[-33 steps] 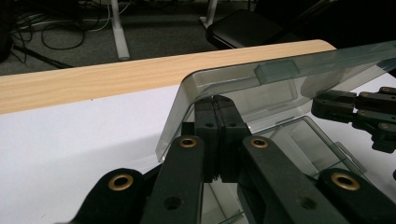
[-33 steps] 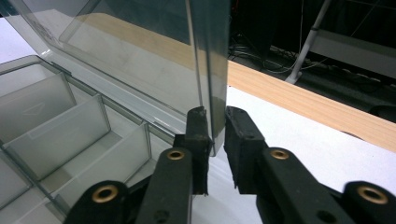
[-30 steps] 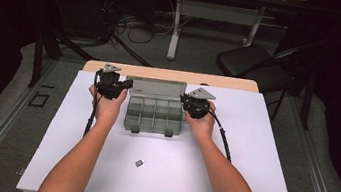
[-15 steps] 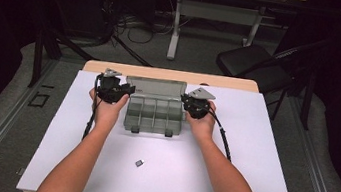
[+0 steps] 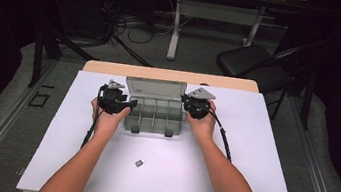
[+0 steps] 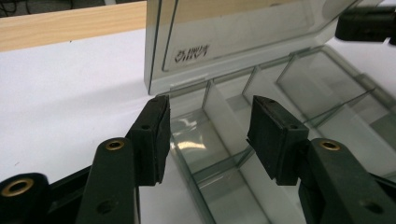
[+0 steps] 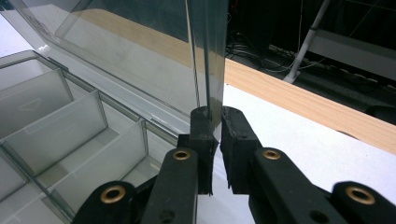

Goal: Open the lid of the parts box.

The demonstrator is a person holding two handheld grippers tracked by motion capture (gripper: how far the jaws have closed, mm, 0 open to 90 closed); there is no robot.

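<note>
High view: one box (image 5: 154,116) sits mid-table, long axis left-right, its one lid (image 5: 155,88) upright. Your right gripper (image 7: 215,122) pinches the lid's edge; your left gripper (image 6: 208,130) has just been opening, nothing between.

Both forearms reach forward from the near edge toward the clear compartment box (image 5: 154,115), one on each side of it. The left hand (image 5: 106,117) holds the left gripper (image 6: 205,135) at the box's left end; its jaws have just been opening and stand apart with nothing between the pads, above the box's left compartment. The right hand (image 5: 201,123) holds the right gripper (image 7: 215,128) at the box's right end, its jaws pinched on the side edge of the raised lid (image 7: 140,56).
</note>
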